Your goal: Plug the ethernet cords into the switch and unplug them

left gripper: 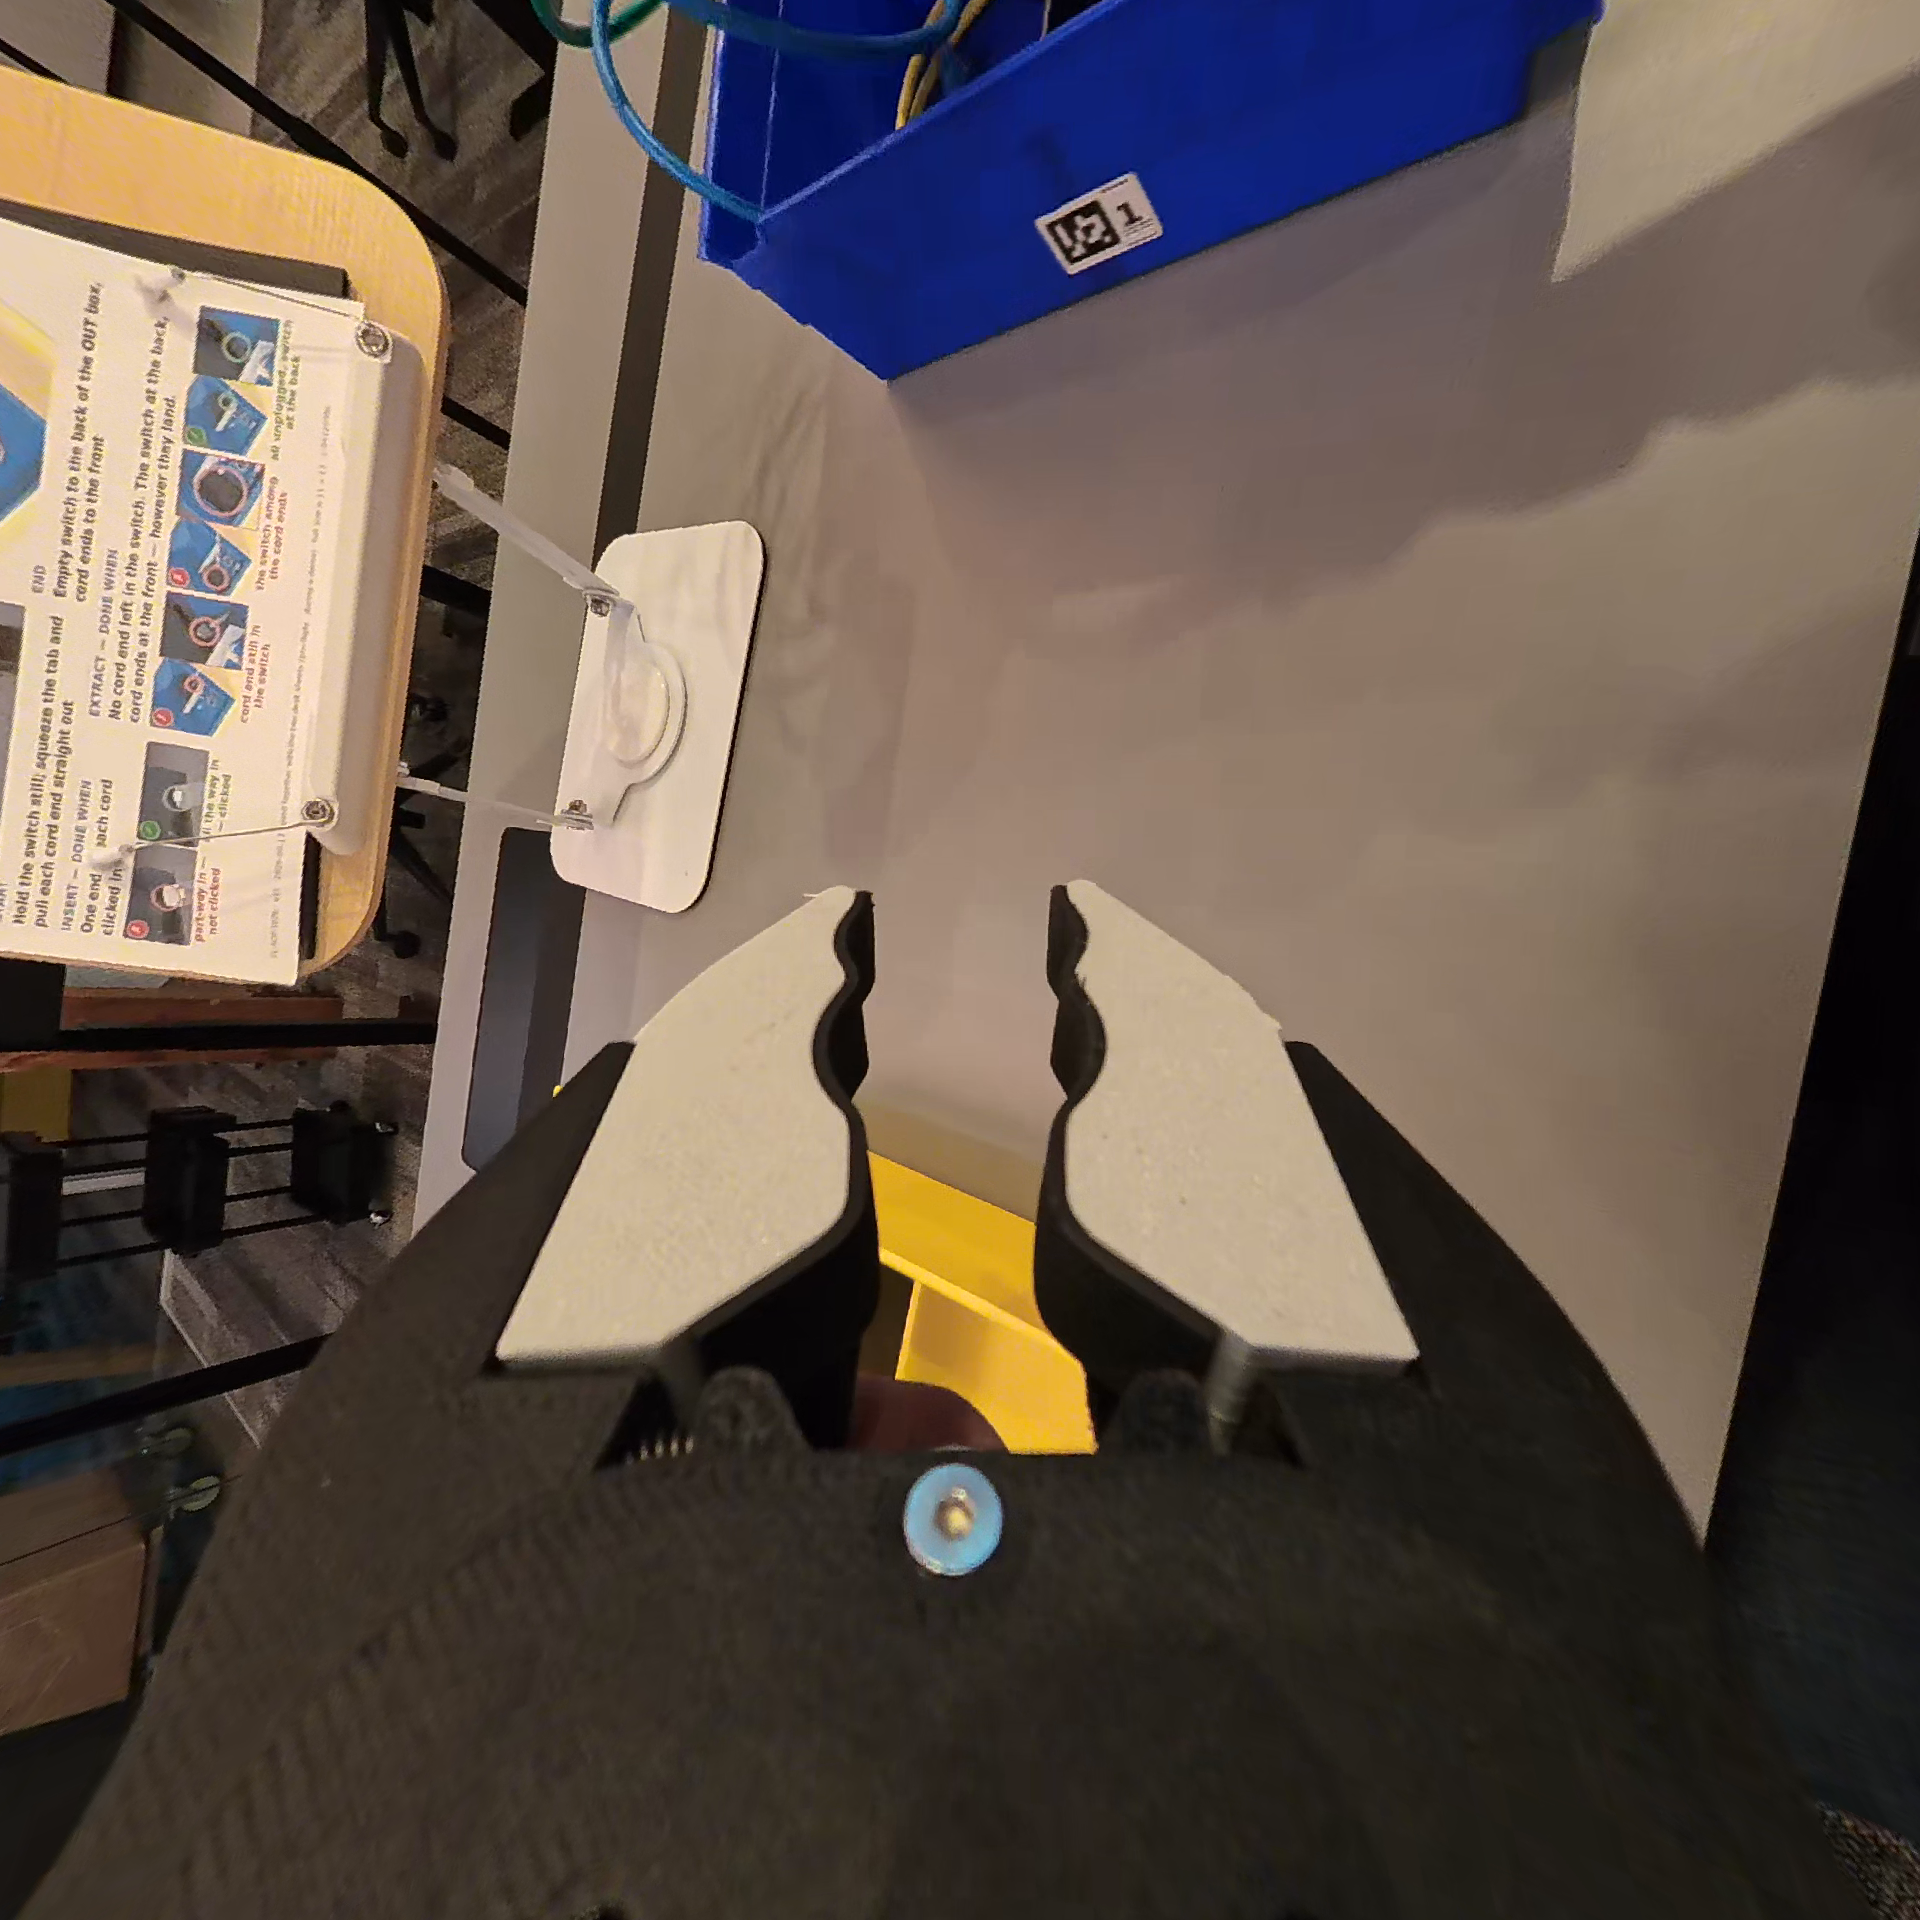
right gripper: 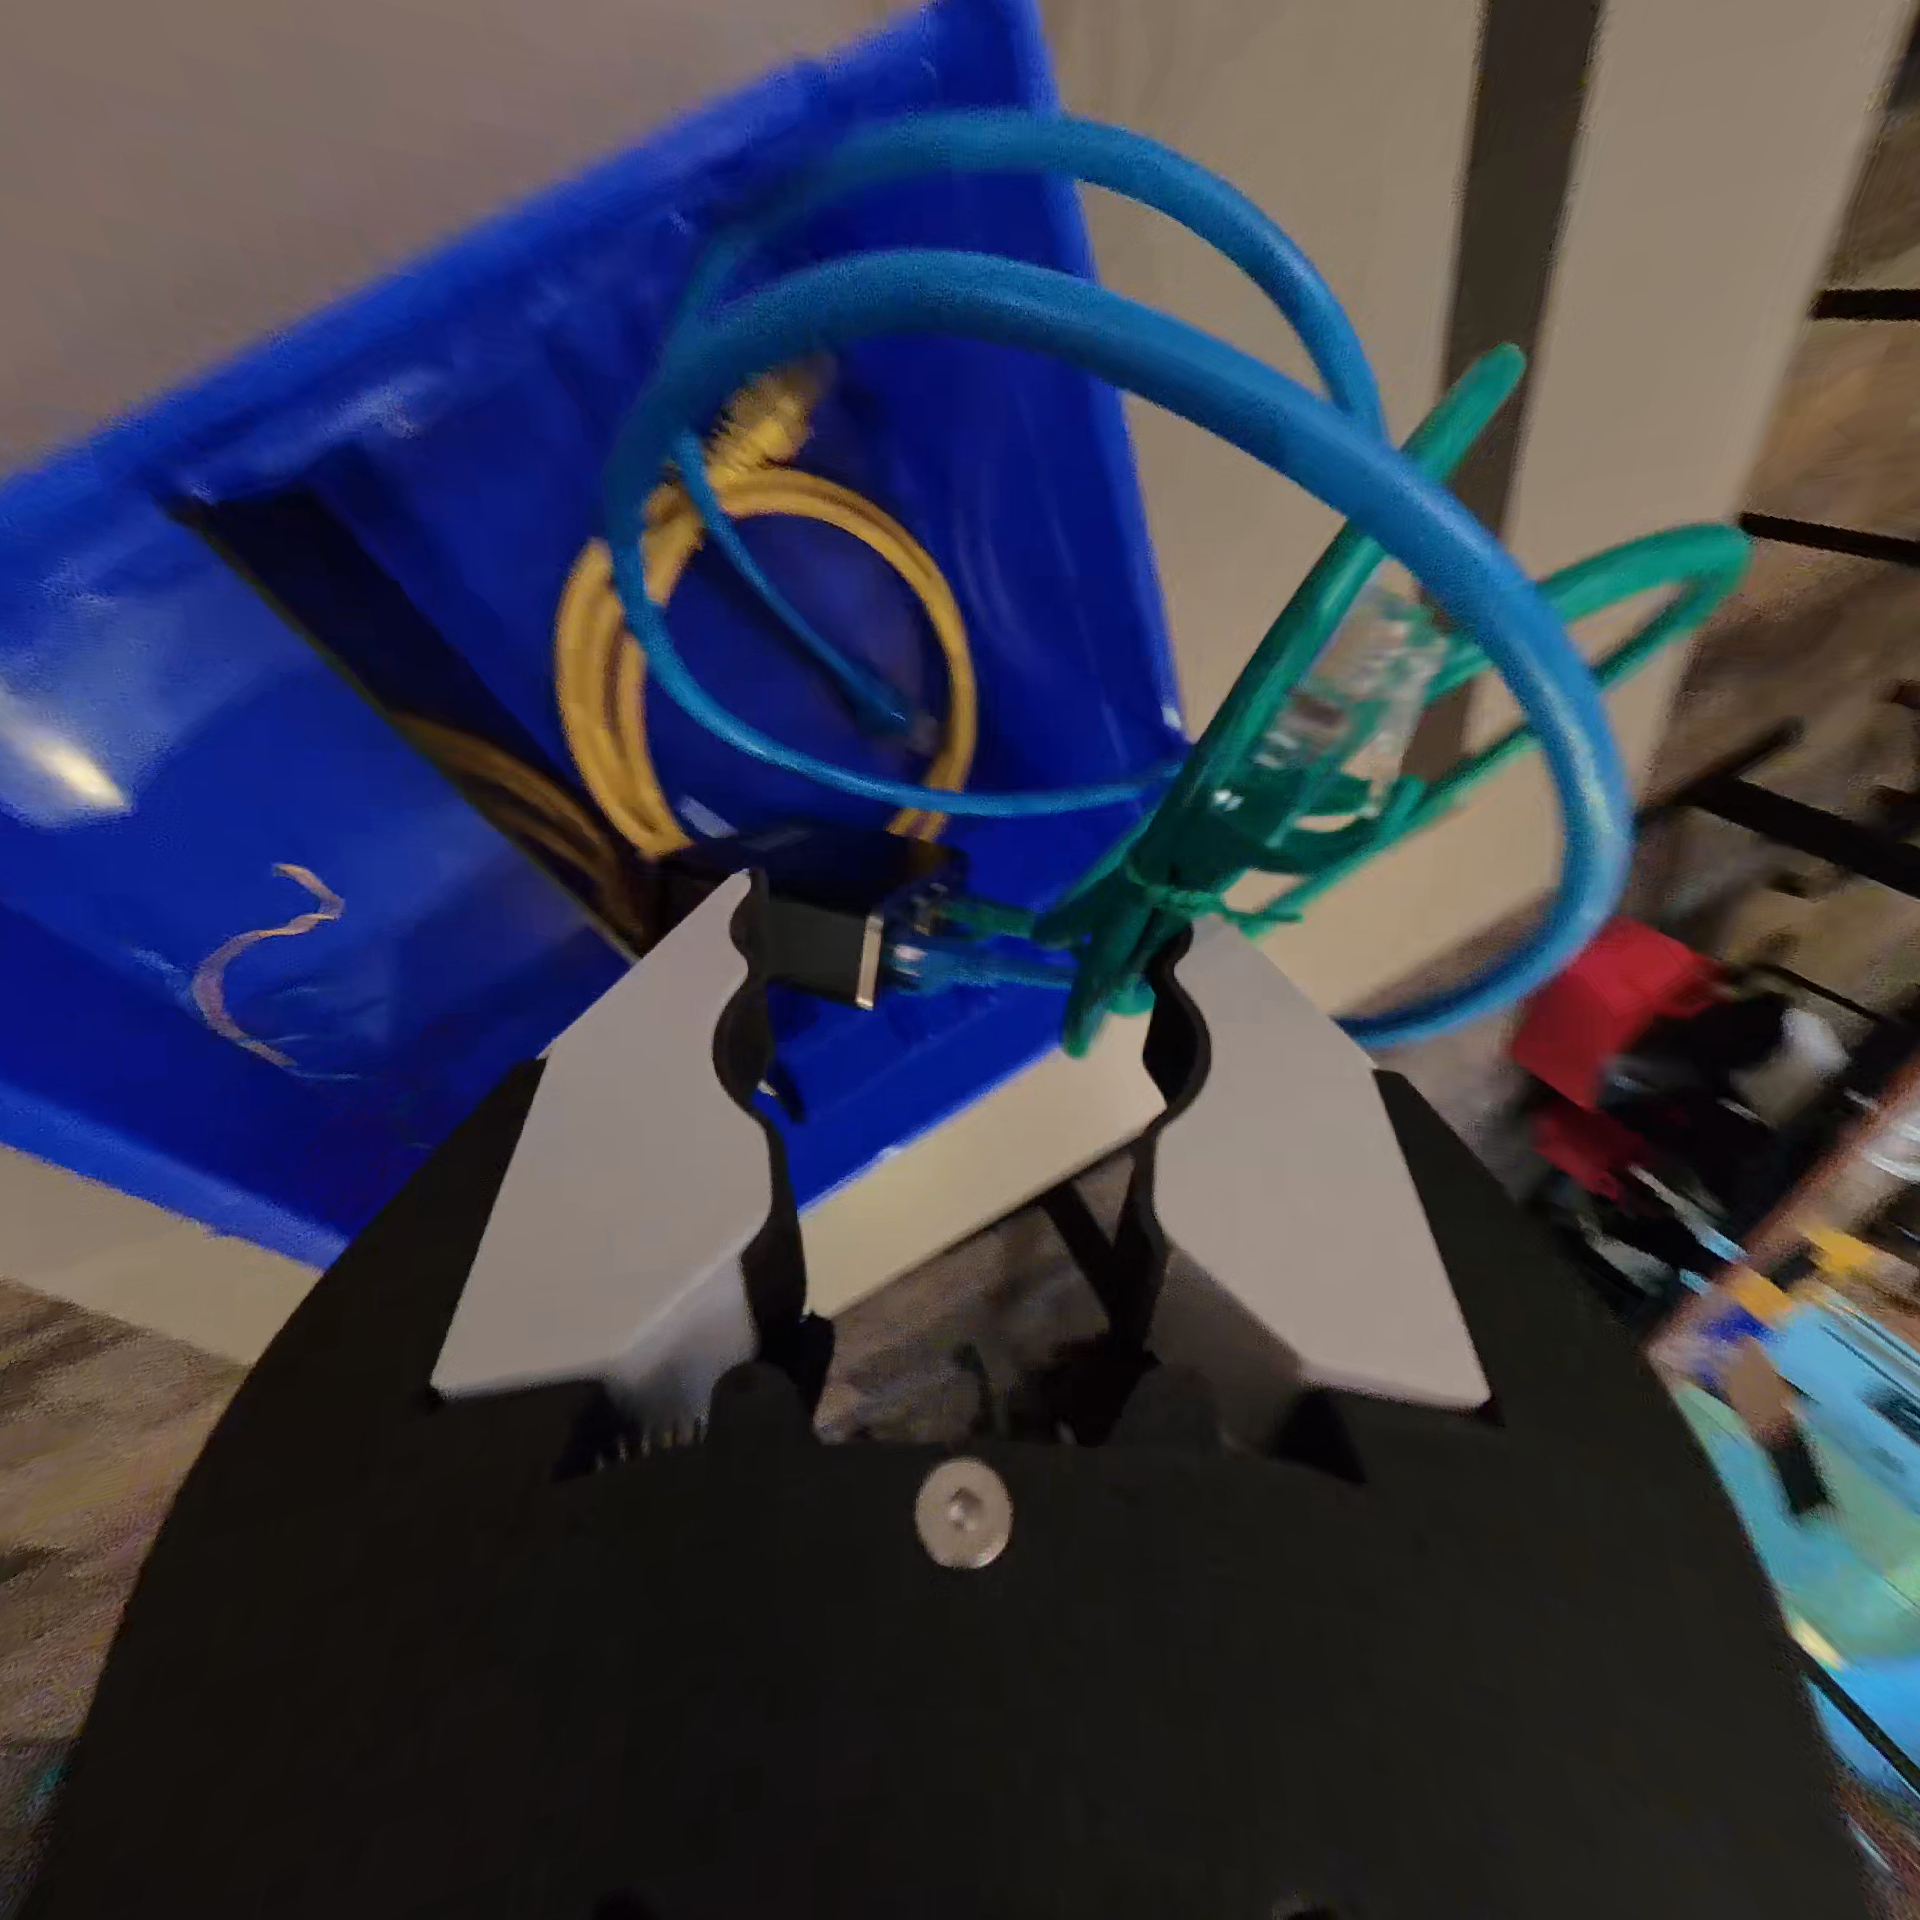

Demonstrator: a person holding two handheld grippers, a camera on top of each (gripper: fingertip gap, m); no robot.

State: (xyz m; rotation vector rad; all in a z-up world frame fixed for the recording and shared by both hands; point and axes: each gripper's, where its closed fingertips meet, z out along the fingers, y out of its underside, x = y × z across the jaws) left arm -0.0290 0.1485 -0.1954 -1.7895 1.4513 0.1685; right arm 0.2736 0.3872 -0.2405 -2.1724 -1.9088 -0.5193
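In the right wrist view my right gripper (right gripper: 964, 925) has its jaws wide apart around a small black switch (right gripper: 821, 914). The left fingertip is against the switch and the right one against a tied green cord (right gripper: 1455, 623) bundle. A blue cord (right gripper: 1143, 343) and the green one are plugged into the switch and loop up in the air. A coiled yellow cord (right gripper: 623, 644) lies in the blue bin (right gripper: 312, 831) behind. My left gripper (left gripper: 961, 904) is open and empty above the grey table (left gripper: 1247, 727), apart from the blue bin (left gripper: 1039, 208).
A yellow bin (left gripper: 956, 1299) sits under my left gripper. A white stand base (left gripper: 665, 717) at the table's left edge holds an instruction sheet (left gripper: 156, 623). Cord loops (left gripper: 634, 135) hang over the blue bin's end. Floor and furniture lie beyond the table edge. There is about 40 cm between the tips of the two grippers.
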